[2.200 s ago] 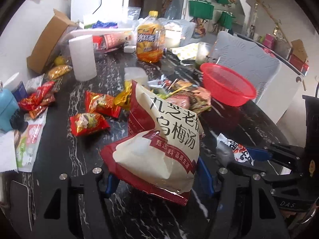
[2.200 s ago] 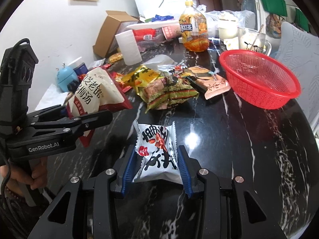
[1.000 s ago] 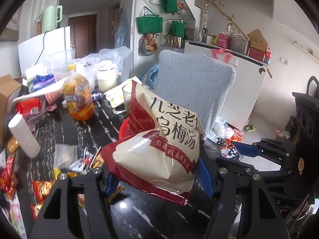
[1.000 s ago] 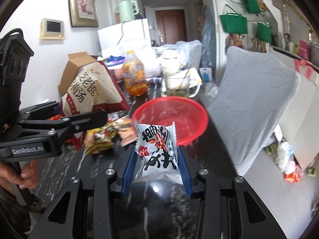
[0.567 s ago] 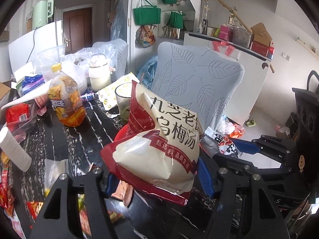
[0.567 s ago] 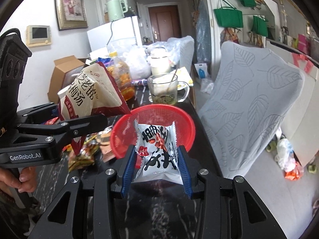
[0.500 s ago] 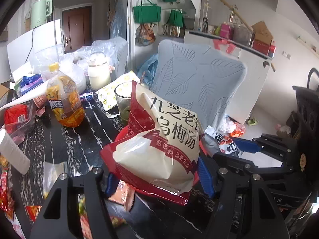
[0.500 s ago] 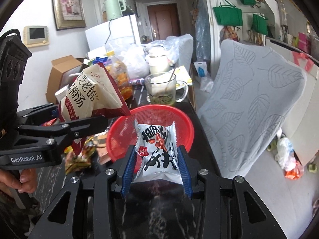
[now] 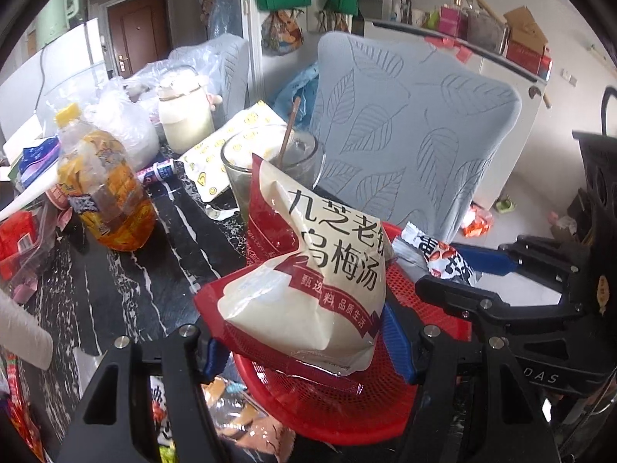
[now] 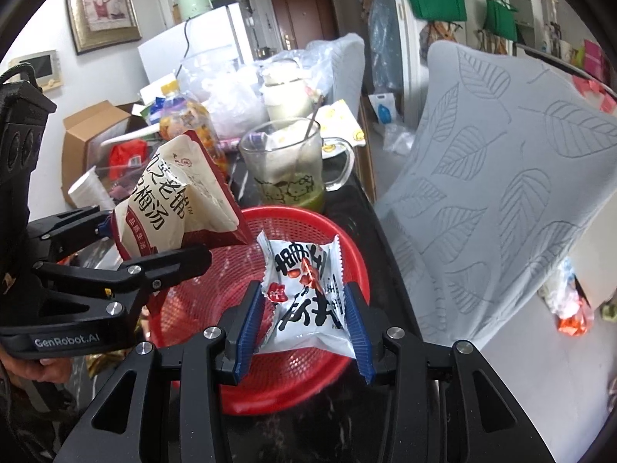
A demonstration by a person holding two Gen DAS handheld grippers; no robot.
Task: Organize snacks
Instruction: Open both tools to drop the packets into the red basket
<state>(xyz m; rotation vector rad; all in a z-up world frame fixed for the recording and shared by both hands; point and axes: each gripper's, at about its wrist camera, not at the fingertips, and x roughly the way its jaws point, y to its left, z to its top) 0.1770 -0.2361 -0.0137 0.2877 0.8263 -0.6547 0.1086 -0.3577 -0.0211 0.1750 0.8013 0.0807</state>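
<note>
My left gripper (image 9: 304, 351) is shut on a big cream-and-red bag (image 9: 308, 289) with Chinese print and holds it just above the red mesh basket (image 9: 347, 416). From the right wrist view the same bag (image 10: 181, 200) hangs over the basket's left rim, gripped by the left gripper (image 10: 146, 239). My right gripper (image 10: 304, 328) is shut on a small white snack packet (image 10: 308, 293) with black and red print, over the inside of the basket (image 10: 270, 386). The left wrist view shows the packet (image 9: 432, 254) and the right gripper (image 9: 459, 274) just right of the bag.
A glass mug (image 10: 293, 169) with a spoon stands right behind the basket. An orange drink bottle (image 9: 104, 193) and a cardboard box (image 10: 92, 135) sit further back on the black marble table (image 9: 115, 270). A grey leaf-pattern chair (image 10: 501, 193) borders the table's right edge. Loose wrappers (image 9: 250, 424) lie near the basket.
Both grippers have carried their packets from the scattered snacks across the table and slightly down. The red basket now lies directly beneath them, and both grips are unchanged.
</note>
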